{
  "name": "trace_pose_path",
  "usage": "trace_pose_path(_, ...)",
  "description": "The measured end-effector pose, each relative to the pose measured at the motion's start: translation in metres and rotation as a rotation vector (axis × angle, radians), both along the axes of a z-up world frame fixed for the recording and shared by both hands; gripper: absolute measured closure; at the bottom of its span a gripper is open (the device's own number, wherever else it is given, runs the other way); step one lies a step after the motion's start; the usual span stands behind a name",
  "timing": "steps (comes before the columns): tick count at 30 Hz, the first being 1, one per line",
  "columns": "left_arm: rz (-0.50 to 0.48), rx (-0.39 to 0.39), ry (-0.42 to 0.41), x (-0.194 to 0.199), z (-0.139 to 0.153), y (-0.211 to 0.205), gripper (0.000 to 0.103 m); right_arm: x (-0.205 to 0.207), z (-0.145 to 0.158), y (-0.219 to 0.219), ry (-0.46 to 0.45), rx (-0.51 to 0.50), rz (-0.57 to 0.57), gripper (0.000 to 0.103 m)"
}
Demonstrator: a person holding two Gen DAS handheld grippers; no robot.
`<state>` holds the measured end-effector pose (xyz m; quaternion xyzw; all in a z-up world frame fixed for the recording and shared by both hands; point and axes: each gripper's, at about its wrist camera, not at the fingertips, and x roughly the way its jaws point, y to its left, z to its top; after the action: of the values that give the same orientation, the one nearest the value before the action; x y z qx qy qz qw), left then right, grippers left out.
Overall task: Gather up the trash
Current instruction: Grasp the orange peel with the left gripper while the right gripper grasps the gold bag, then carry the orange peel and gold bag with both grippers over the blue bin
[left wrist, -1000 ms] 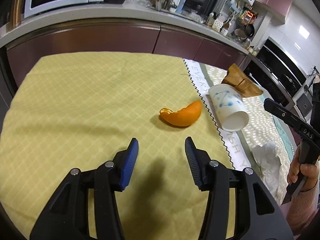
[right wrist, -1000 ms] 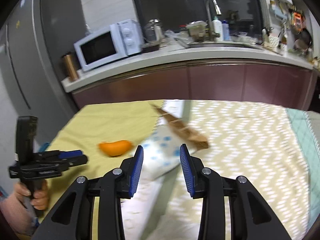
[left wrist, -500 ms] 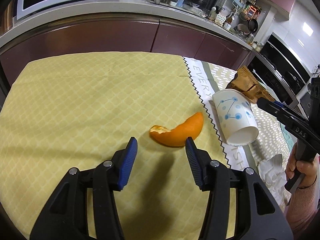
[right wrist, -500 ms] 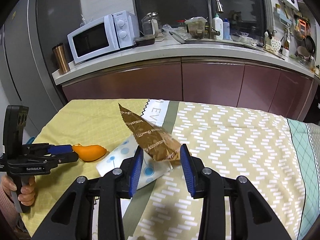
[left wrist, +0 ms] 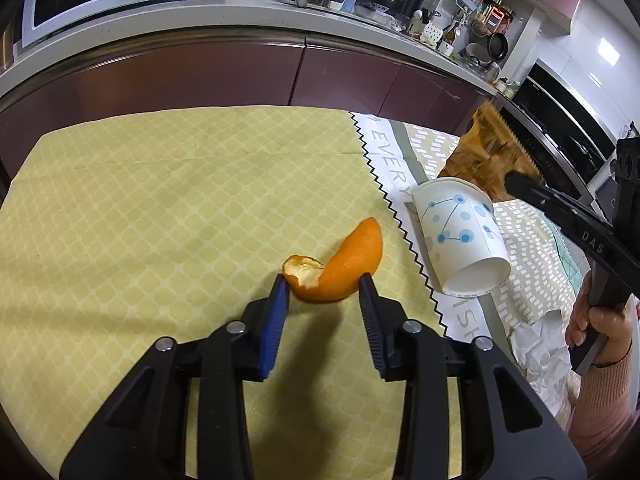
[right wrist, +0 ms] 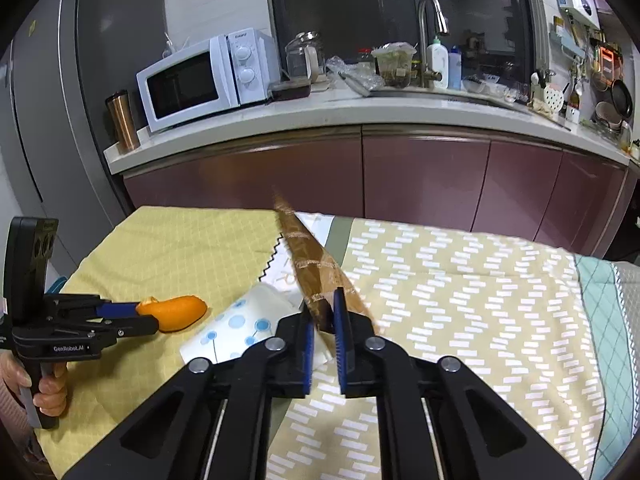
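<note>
brown wrapper [right wrist: 316,276] – tip motion-blurred, paper cup [right wrist: 240,330] – partly hidden

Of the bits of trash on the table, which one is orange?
The orange peel on the yellow cloth; the paper cup is white with blue dots, the wrapper brown, the tissue white.

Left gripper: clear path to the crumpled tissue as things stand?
Probably not yet: the left gripper has just been closing around the orange peel, and the tipped paper cup lies beside the path toward the tissue.
</note>
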<state>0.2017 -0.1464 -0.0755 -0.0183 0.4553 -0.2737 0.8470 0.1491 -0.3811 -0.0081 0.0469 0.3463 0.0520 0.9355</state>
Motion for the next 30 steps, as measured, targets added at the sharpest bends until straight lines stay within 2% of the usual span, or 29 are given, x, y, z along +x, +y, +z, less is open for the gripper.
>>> trace_pose_path(5,-0.008,0.002,-0.026,-0.007,0.005,0.000,0.080,-0.003,0.008,-0.002,-0.030,-0.004,-0.012,0.101)
trace_pose_path(15,0.002,-0.001,-0.100,-0.026,0.025,0.021,0.083,-0.020,0.039,0.005,-0.121,-0.014,-0.022,0.101)
trace_pose_path(22,0.032,0.001,-0.158,-0.051,0.043,0.057,0.084,-0.047,0.066,0.035,-0.213,0.056,0.084,0.101)
trace_pose_path(30,0.070,-0.006,-0.182,-0.081,0.051,0.104,0.084,-0.052,0.057,0.083,-0.177,0.205,0.233,0.101)
